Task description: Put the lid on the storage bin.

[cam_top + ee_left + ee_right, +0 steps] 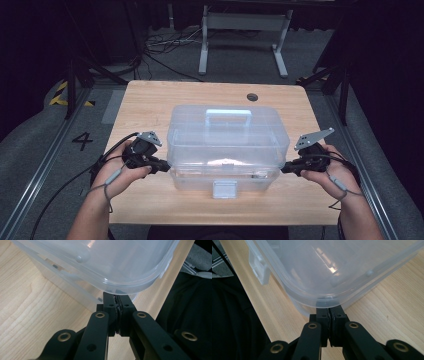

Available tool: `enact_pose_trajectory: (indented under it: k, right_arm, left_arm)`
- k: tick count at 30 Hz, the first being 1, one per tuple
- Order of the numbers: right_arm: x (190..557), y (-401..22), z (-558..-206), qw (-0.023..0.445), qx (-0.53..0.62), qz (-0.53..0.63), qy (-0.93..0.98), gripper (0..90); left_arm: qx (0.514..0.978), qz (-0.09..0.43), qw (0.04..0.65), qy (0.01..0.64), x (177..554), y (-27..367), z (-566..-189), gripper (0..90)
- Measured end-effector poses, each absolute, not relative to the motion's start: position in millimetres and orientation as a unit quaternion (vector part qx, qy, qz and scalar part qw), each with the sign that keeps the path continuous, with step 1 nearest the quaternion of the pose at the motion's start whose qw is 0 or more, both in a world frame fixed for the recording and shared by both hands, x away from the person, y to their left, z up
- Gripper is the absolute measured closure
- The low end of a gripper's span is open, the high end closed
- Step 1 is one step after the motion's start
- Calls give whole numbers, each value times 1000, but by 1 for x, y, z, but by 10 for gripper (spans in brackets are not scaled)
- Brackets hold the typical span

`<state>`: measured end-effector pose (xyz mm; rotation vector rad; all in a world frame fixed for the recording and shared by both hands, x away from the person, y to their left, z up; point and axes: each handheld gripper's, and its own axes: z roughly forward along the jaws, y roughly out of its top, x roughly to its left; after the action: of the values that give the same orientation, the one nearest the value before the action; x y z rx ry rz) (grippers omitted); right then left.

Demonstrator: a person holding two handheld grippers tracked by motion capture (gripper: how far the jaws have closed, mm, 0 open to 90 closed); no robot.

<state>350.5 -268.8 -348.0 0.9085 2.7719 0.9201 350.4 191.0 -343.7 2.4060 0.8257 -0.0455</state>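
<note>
Dark studio room, grey floor with cables and a white metal frame point(245, 30) beyond the far edge. Light wooden table point(150, 100) in the middle, small round hole point(252, 96) near its far side. Clear plastic box point(227, 145) at table centre, lid with moulded handle point(228, 116) on top, latch point(224, 189) hanging at the near side. Lid rim raised slightly off the base at both near corners, seen from each gripper view. Left gripper point(162, 165) at the box's left end, jaws closed together with nothing between them, tips tucked under the lid rim point(125, 290). Right gripper point(286, 169) at the right end, jaws likewise closed and empty, tips under the rim point(322, 300). Both hands low at the near edge.
</note>
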Motion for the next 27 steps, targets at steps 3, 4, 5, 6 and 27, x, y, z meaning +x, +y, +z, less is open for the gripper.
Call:
enact_pose_trajectory:
  k: [3, 4, 5, 6, 27]
  right_arm:
    - [351, -269, -350, 39, 295, 298, 907, 879]
    - [351, -268, -350, 38, 295, 295, 908, 878]
    - [351, -268, -351, 37, 295, 293, 909, 877]
    - [351, -268, -351, 36, 295, 291, 909, 876]
    - [351, -267, -358, 24, 291, 267, 918, 876]
  left_arm:
    - [906, -21, 289, 310, 350, 190, -345, 873]
    - [907, -22, 286, 310, 350, 190, -345, 873]
    - [907, -22, 284, 309, 350, 190, -346, 871]
    - [908, -22, 282, 309, 350, 189, -346, 870]
    - [920, -35, 247, 302, 352, 185, -353, 862]
